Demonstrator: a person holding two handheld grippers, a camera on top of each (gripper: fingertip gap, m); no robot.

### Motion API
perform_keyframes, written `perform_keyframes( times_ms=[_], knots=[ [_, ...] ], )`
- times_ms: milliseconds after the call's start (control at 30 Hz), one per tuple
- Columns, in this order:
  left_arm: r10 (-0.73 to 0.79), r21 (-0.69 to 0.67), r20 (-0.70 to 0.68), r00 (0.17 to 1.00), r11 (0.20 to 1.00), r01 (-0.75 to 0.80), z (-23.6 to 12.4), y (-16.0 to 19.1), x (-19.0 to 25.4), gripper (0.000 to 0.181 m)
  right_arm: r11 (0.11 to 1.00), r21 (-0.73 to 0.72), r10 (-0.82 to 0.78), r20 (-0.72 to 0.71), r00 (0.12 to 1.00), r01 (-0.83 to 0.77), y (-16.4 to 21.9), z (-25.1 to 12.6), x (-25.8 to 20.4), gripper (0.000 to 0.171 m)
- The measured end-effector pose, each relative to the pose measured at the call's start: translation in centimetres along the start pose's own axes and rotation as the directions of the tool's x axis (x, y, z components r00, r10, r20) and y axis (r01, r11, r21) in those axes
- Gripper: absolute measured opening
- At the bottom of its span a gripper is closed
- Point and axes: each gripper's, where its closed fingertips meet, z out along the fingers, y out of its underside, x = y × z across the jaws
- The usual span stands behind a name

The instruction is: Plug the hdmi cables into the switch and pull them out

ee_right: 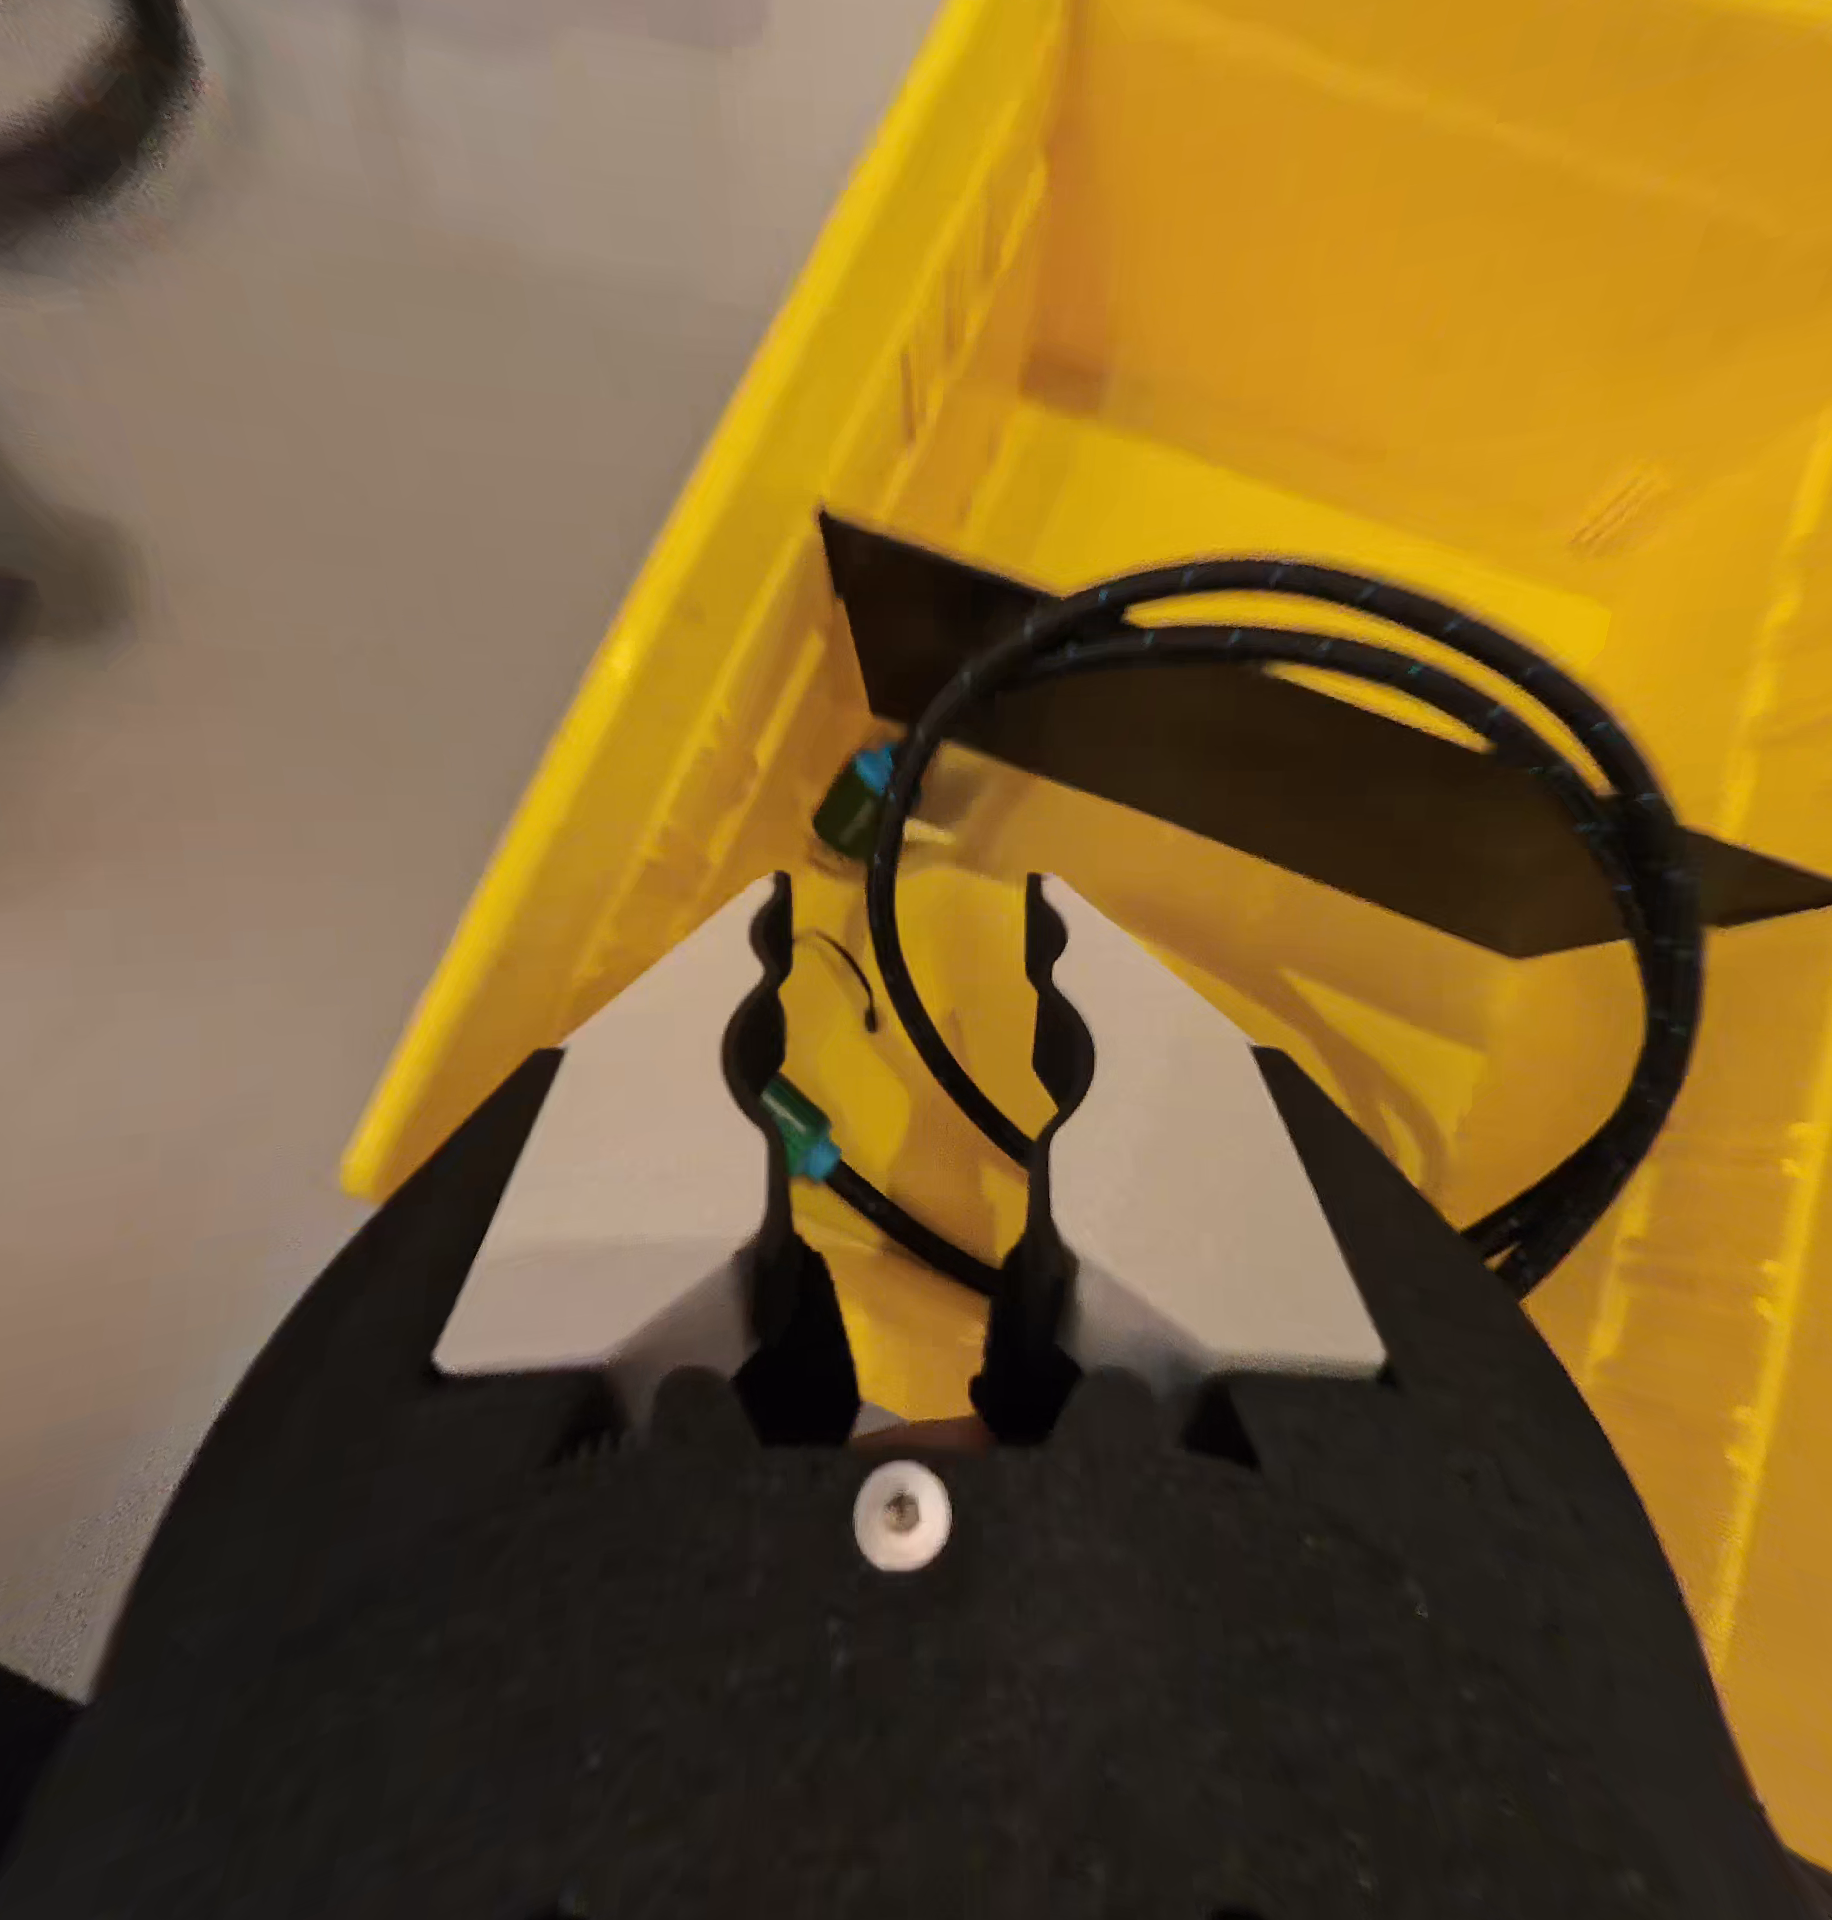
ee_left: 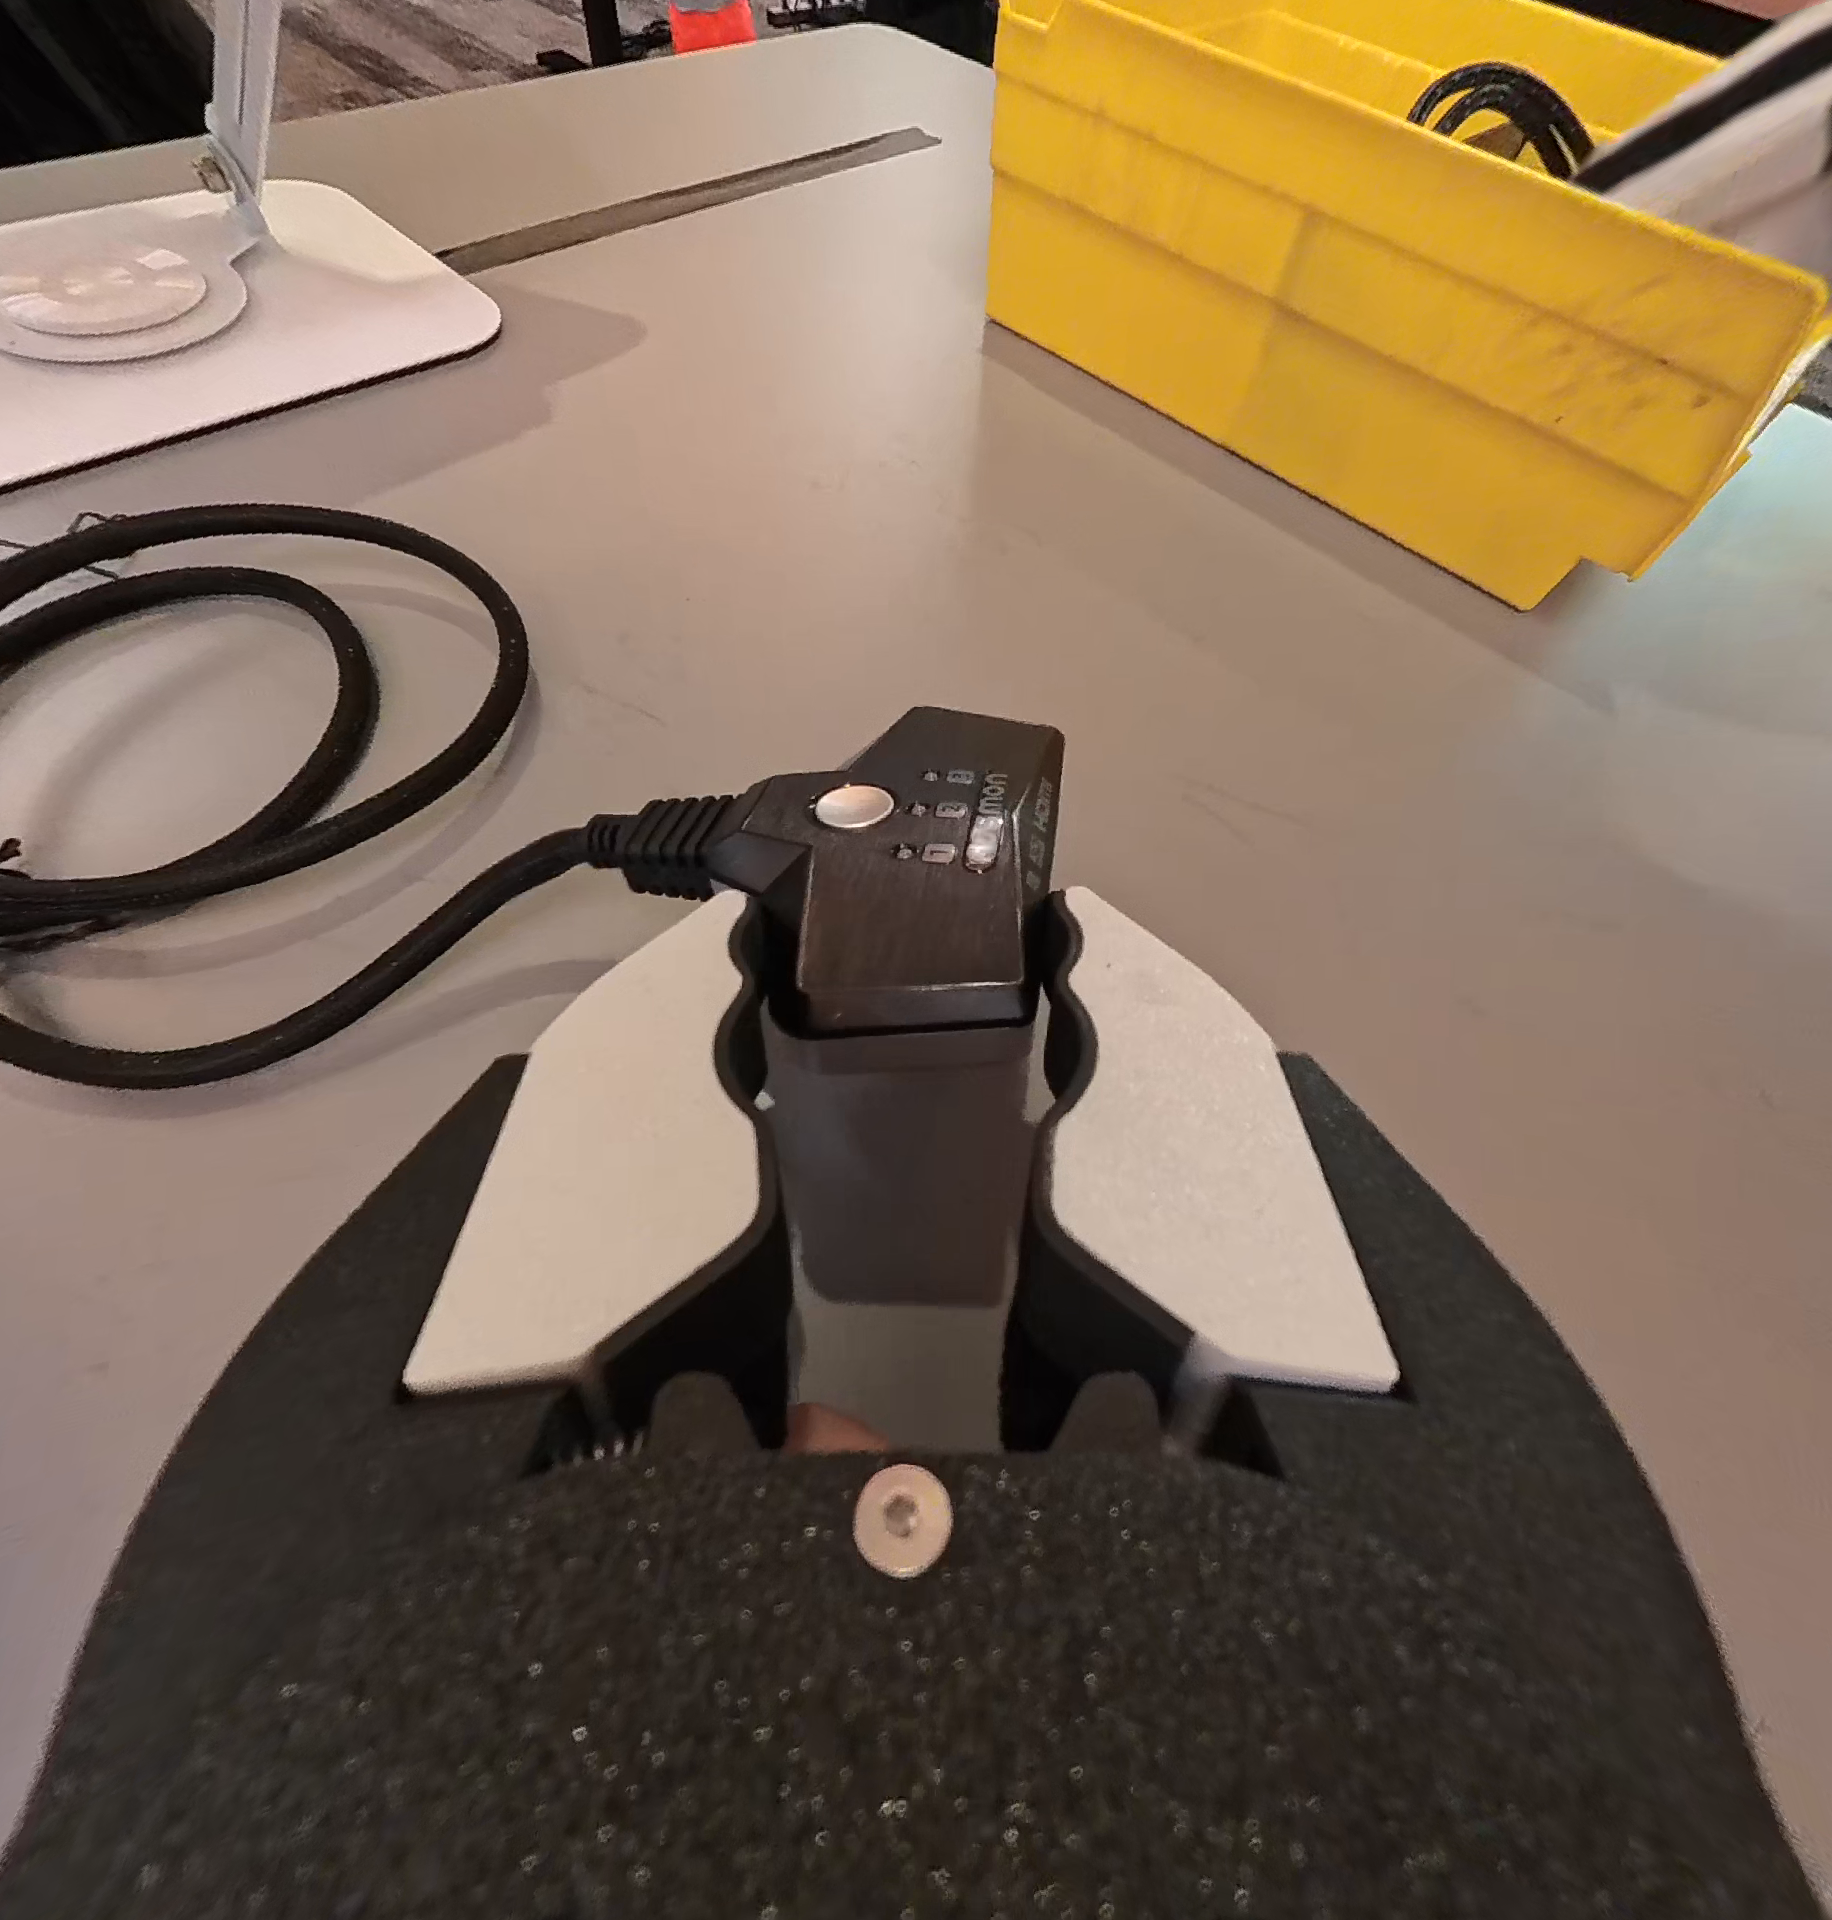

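The setting is appearing to be an office or lab workstation. A smooth grey desk is carrying a white monitor stand at its far left corner. A yellow plastic parts bin is sitting on the desk, and patterned carpet is showing beyond the desk edge.

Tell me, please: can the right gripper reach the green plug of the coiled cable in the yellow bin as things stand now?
Probably yes. The right gripper hangs over the yellow bin with its jaws open, and the nearer green plug lies just beyond them, uncovered. The black divider sits farther back, out of the way.
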Motion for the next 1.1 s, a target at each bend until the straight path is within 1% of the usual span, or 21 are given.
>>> perform_keyframes(
  times_ms=[67, 133, 167, 233, 267, 300, 333, 367, 433, 500, 567, 633, 667, 700, 733, 833, 867, 933, 1000, 1100],
  knots=[
    [0.012, 0.018, -0.013, 1.000, 1.000, -0.012, -0.2, -0.3, 0.1, 0.050, 0.987, 0.153, 0.050, 0.020, 0.999, -0.052, -2.5, -2.3, -0.3, 0.044],
    [0.036, 0.048, -0.045, 0.998, 0.998, -0.034, -0.5, -0.9, 0.3, 0.050, 0.946, 0.317, 0.041, 0.110, 0.993, -0.074, -5.2, -5.2, -2.7, 0.044],
    [0.041, 0.068, -0.073, 0.997, 0.997, -0.036, -0.8, -1.2, 0.6, 0.050, 0.920, 0.385, -0.001, 0.175, 0.985, -0.067, -6.4, -6.6, -4.8, 0.044],
    [0.052, 0.133, -0.173, 0.984, 0.991, -0.029, -1.7, -2.2, 1.5, 0.050, 0.886, 0.460, -0.111, 0.326, 0.939, -0.055, -7.6, -8.5, -10.4, 0.044],
    [0.065, 0.167, -0.224, 0.972, 0.986, -0.027, -2.3, -2.7, 2.0, 0.050, 0.880, 0.473, -0.187, 0.427, 0.885, -0.042, -7.4, -9.1, -13.8, 0.044],
    [0.078, 0.196, -0.280, 0.957, 0.980, -0.022, -3.0, -3.2, 2.6, 0.050, 0.877, 0.479, -0.253, 0.525, 0.813, -0.037, -7.0, -9.6, -17.3, 0.047],
    [0.086, 0.218, -0.345, 0.935, 0.976, -0.010, -3.8, -3.6, 3.3, 0.050, 0.874, 0.486, -0.307, 0.588, 0.748, -0.023, -6.5, -9.7, -20.2, 0.056],
    [0.098, 0.235, -0.401, 0.911, 0.972, -0.001, -4.5, -3.9, 4.1, 0.050, 0.869, 0.495, -0.352, 0.612, 0.708, 0.004, -5.9, -9.2, -22.4, 0.065],
    [0.154, 0.260, -0.461, 0.874, 0.965, -0.033, -5.7, -4.2, 5.3, 0.050, 0.860, 0.506, -0.399, 0.602, 0.691, 0.055, -5.2, -7.2, -25.2, 0.068],
    [0.203, 0.268, -0.469, 0.860, 0.960, -0.080, -6.2, -4.1, 6.1, 0.050, 0.864, 0.501, -0.397, 0.618, 0.679, 0.049, -5.0, -5.6, -27.2, 0.071],
    [0.216, 0.278, -0.472, 0.855, 0.956, -0.088, -6.3, -4.1, 6.8, 0.050, 0.873, 0.488, -0.370, 0.650, 0.664, 0.008, -5.1, -4.7, -28.7, 0.073],
    [0.209, 0.282, -0.483, 0.850, 0.956, -0.075, -6.2, -4.1, 7.4, 0.050, 0.881, 0.473, -0.367, 0.656, 0.660, 0.019, -4.7, -3.6, -29.7, 0.074],
    [0.206, 0.278, -0.489, 0.847, 0.958, -0.073, -6.1, -4.0, 7.8, 0.050, 0.871, 0.490, -0.386, 0.635, 0.669, 0.038, -4.7, -3.3, -29.9, 0.070],
    [0.199, 0.275, -0.493, 0.847, 0.959, -0.065, -6.1, -3.9, 8.0, 0.050, 0.849, 0.527, -0.408, 0.607, 0.682, 0.039, -5.0, -3.4, -29.9, 0.056],
    [0.186, 0.276, -0.497, 0.848, 0.960, -0.048, -6.1, -3.9, 8.1, 0.050, 0.836, 0.547, -0.424, 0.591, 0.686, 0.046, -5.0, -3.5, -29.8, 0.055],
    [0.167, 0.268, -0.484, 0.859, 0.963, -0.036, -5.6, -3.8, 8.3, 0.050, 0.873, 0.485, -0.390, 0.637, 0.665, 0.047, -4.4, -3.2, -29.4, 0.053],
    [0.163, 0.269, -0.479, 0.862, 0.963, -0.033, -5.5, -3.9, 8.3, 0.050, 0.867, 0.496, -0.396, 0.635, 0.663, 0.043, -4.3, -3.2, -29.3, 0.050],
    [0.164, 0.269, -0.485, 0.859, 0.963, -0.032, -5.4, -4.0, 8.5, 0.050, 0.851, 0.524, -0.409, 0.614, 0.675, 0.039, -4.3, -3.4, -29.2, 0.050],
    [0.160, 0.273, -0.491, 0.856, 0.962, -0.023, -5.5, -4.1, 8.5, 0.050, 0.857, 0.513, -0.404, 0.615, 0.678, 0.045, -4.0, -3.2, -29.1, 0.057],
    [0.172, 0.270, -0.491, 0.854, 0.962, -0.038, -5.4, -4.0, 8.8, 0.050, 0.869, 0.493, -0.389, 0.633, 0.670, 0.039, -3.6, -2.9, -29.1, 0.058]
  ],
)
